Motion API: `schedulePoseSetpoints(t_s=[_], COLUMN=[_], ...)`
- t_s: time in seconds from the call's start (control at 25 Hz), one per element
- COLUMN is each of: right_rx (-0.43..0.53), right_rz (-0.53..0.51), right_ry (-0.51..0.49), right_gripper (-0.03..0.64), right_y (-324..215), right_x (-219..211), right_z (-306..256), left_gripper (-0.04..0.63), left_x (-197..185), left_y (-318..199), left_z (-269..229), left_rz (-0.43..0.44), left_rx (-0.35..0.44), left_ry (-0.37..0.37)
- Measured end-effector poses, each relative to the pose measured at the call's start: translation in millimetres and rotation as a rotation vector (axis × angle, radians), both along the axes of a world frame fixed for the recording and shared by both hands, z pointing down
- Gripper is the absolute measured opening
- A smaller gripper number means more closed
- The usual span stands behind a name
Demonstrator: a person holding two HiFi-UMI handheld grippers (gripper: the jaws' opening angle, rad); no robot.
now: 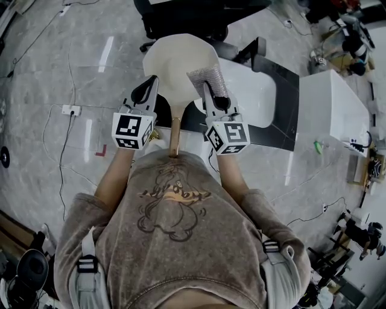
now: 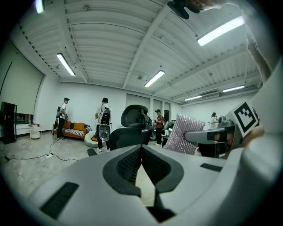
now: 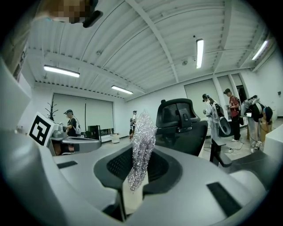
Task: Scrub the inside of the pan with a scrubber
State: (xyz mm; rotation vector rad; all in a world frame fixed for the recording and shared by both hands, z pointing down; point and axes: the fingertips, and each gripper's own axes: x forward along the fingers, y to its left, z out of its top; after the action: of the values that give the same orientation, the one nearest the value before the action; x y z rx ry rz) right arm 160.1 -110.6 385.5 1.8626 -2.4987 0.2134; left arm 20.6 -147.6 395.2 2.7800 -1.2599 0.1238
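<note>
Floor (image 1: 54,72): pale glossy tiles crossed by cables, with a white power strip (image 1: 71,110) to the person's left.
Worktop (image 1: 259,102): a white rounded top on a black slab, in front of the person and to the right.
Office chair (image 1: 181,18): black, on the far side of the pan; both gripper views also show it (image 2: 132,119) (image 3: 179,117).
Person (image 1: 175,241): seen from above in a grey-brown printed shirt, both forearms reaching forward.
Pan (image 1: 178,60): cream and round, open side up, lying between the two grippers in the head view. Its wooden handle (image 1: 175,137) runs back toward the person between the marker cubes. Its right rim overlaps the worktop's left end; whether it rests there I cannot tell. Neither gripper is on it.
Left gripper (image 1: 146,84): held up beside the pan's left rim and pointing out across the room. Its jaws are pressed together with nothing between them (image 2: 141,152).
Right gripper (image 1: 211,96): raised beside the left one, over the pan's right edge, jaws clamped on the scrubber (image 3: 139,154).
Scrubber (image 1: 207,77): a silvery, glittering mesh pad, nipped by its lower end and standing up out of the right gripper's jaws (image 3: 142,137), above the pan and not touching it. The left gripper view shows it flat-on (image 2: 183,132).
Background: several people (image 2: 104,119) stand by the far wall.
</note>
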Motion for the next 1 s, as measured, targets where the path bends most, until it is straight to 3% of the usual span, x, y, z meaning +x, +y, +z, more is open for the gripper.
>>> schedulePoseSetpoints(t_s=[1.0], right_rx=[-0.008], right_rz=[-0.034], right_ry=[0.038], right_gripper=[0.069], right_y=[3], right_x=[-13], right_z=[6], left_gripper=[0.017], left_x=[-8], left_y=[4], left_z=[7], left_rz=[-0.032], left_rx=[-0.046], left_ry=[0.020])
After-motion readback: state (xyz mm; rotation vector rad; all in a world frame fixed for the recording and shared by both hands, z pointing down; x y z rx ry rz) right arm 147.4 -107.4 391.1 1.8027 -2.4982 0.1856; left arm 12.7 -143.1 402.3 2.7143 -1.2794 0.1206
